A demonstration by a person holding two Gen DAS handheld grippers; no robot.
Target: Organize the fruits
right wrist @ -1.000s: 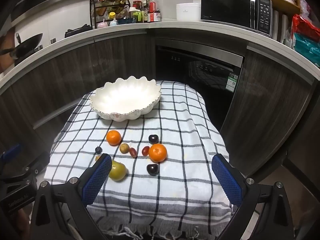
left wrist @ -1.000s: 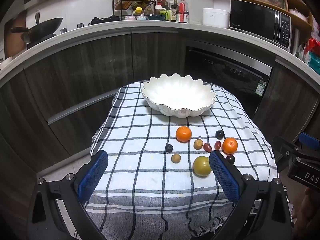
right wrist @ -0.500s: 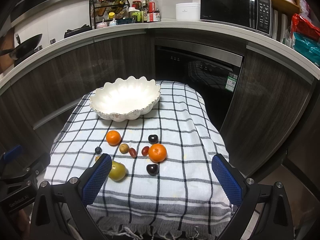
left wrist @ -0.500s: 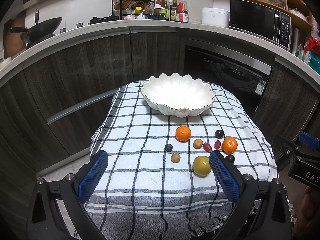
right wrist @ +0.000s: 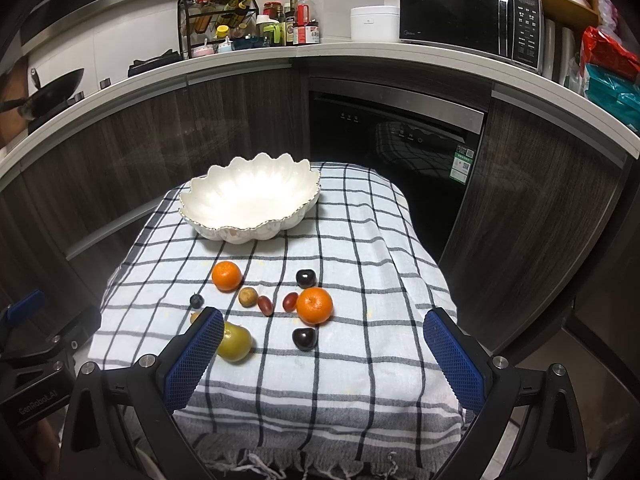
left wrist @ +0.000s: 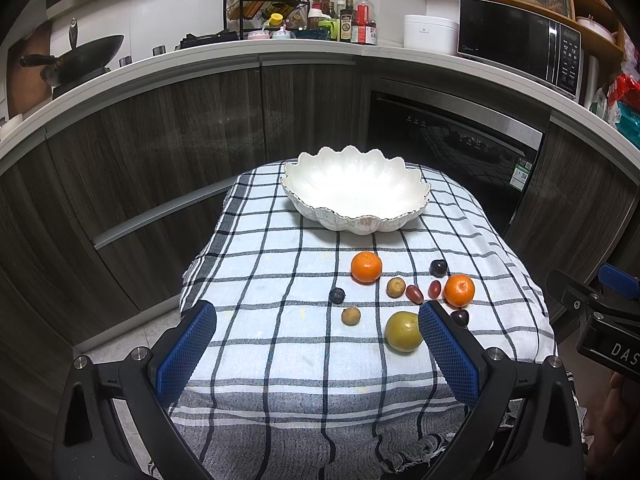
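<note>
A white scalloped bowl (left wrist: 356,192) stands empty at the far side of a small table under a checked cloth (left wrist: 280,240); it also shows in the right wrist view (right wrist: 248,204). Loose fruit lies in front of it: two oranges (left wrist: 366,267) (left wrist: 459,290), a yellow-green fruit (left wrist: 403,331), several small dark, brown and red ones (left wrist: 414,294). In the right wrist view the oranges (right wrist: 227,276) (right wrist: 314,305) and the yellow-green fruit (right wrist: 235,342) show too. My left gripper (left wrist: 316,346) is open and empty near the front edge. My right gripper (right wrist: 322,356) is open and empty, also at the front.
Dark kitchen cabinets and a dishwasher (left wrist: 452,148) curve behind the table. The counter holds a wok (left wrist: 80,60), a bottle rack (left wrist: 266,12) and a microwave (left wrist: 520,44). The right gripper's body shows at the right edge of the left wrist view (left wrist: 600,320).
Nothing has visibly changed beyond a very slight camera drift. Both grippers stay open and the fruit has not moved.
</note>
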